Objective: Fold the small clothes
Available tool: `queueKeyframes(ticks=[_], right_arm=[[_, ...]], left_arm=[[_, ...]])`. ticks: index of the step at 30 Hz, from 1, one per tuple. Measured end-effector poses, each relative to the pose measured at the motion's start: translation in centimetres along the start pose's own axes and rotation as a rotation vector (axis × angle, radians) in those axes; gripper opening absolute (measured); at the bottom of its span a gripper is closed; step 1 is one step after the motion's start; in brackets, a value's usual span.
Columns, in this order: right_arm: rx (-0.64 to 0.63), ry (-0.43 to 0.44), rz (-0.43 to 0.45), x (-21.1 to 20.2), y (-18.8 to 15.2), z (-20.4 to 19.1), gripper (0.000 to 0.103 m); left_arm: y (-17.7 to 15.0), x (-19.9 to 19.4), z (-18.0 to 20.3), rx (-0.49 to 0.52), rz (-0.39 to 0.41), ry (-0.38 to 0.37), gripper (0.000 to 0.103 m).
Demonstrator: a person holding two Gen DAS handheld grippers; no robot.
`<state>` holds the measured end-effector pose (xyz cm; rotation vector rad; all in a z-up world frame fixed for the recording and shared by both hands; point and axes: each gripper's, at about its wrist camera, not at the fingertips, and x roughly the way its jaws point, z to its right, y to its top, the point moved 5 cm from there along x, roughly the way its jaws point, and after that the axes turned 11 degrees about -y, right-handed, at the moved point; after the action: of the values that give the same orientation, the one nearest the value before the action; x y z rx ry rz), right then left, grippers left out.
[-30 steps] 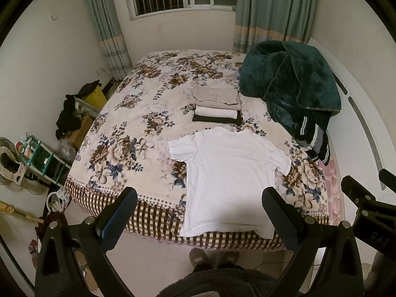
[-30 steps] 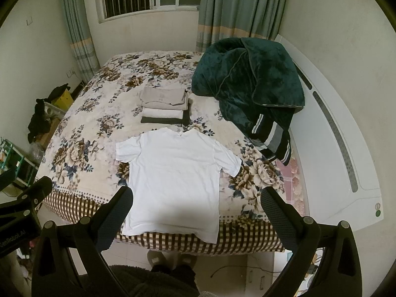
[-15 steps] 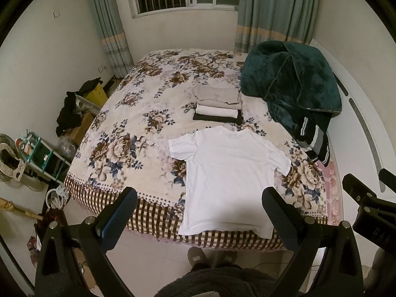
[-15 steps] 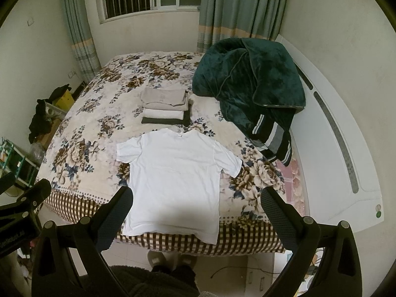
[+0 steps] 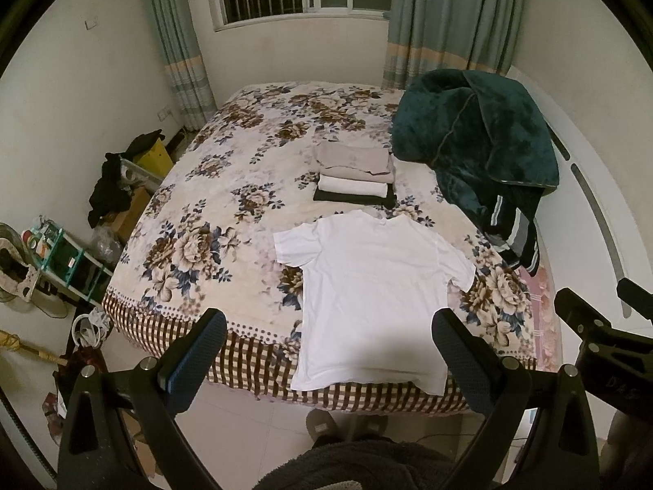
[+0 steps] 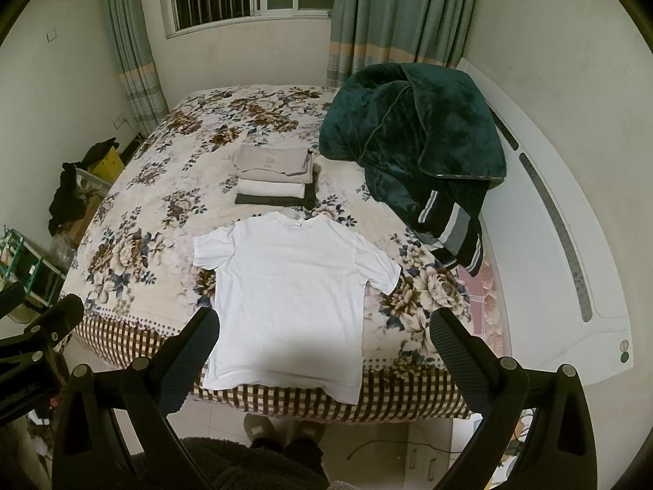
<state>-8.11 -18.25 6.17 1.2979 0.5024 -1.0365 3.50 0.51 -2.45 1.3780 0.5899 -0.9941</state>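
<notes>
Bed (image 5: 228, 220): floral cover is carrying white T-shirt (image 5: 375, 286), lying flat at near edge.
Folded stack (image 5: 355, 171): sitting just beyond it.
Left gripper (image 5: 328, 337), right gripper (image 6: 322, 335): hovering spread wide, empty.
Right view only: headboard end (image 6: 604, 326).
Change: shirt is sitting unmoved; left view is drifting slightly.

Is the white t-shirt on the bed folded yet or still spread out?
Spread out. The white t-shirt lies flat on the bed, both sleeves extended and its hem at the near edge.

The white T-shirt (image 5: 375, 286) is smooth, matt cloth. The bed (image 5: 228, 188) wears a soft floral cover. The green blanket (image 5: 489, 130) looks plush, faintly shiny. The left claw (image 5: 328, 361) is matt black plastic with dimpled pads (image 5: 196, 363).
</notes>
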Motion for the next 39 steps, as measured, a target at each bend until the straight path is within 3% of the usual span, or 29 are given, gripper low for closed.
queueKeyframes(ticks=[4, 9, 13, 19, 27, 31, 34, 36, 39], right_arm=[[0.004, 0.0, -0.002, 0.2, -0.3, 0.2, 0.103], [0.044, -0.014, -0.039, 1.5, 0.8, 0.0, 0.103], [0.133, -0.057, -0.109, 7.0, 1.0, 1.1, 0.103], [0.354, -0.129, -0.278, 21.7, -1.9, 5.6, 0.103], [0.657, -0.086, -0.538, 46.6, -8.6, 12.0, 0.103], [0.908, 0.055, -0.644, 59.7, -12.3, 12.3, 0.103], [1.133, 0.161, -0.697, 67.1, -15.3, 11.7, 0.103], [1.254, 0.227, -0.718, 71.2, -16.6, 10.7, 0.103], [1.331, 0.274, -0.704, 75.3, -17.0, 9.3, 0.101]], left_arm=[[0.3, 0.7, -0.4, 0.005, 0.002, -0.005, 0.103], [1.4, 4.1, -1.5, 0.06, 0.066, 0.07, 0.103], [2.2, 9.7, -2.6, 0.072, 0.043, 0.053, 0.103], [1.9, 22.3, -3.0, 0.064, -0.096, 0.104, 0.103], [0.2, 40.4, -3.3, -0.032, -0.32, 0.206, 0.103], [-1.7, 48.2, -4.6, -0.115, -0.417, 0.22, 0.103], [-3.5, 53.8, -5.7, -0.139, -0.47, 0.249, 0.103], [-4.1, 56.3, -6.3, -0.155, -0.492, 0.251, 0.103], [-4.5, 59.0, -7.0, -0.182, -0.501, 0.239, 0.103]])
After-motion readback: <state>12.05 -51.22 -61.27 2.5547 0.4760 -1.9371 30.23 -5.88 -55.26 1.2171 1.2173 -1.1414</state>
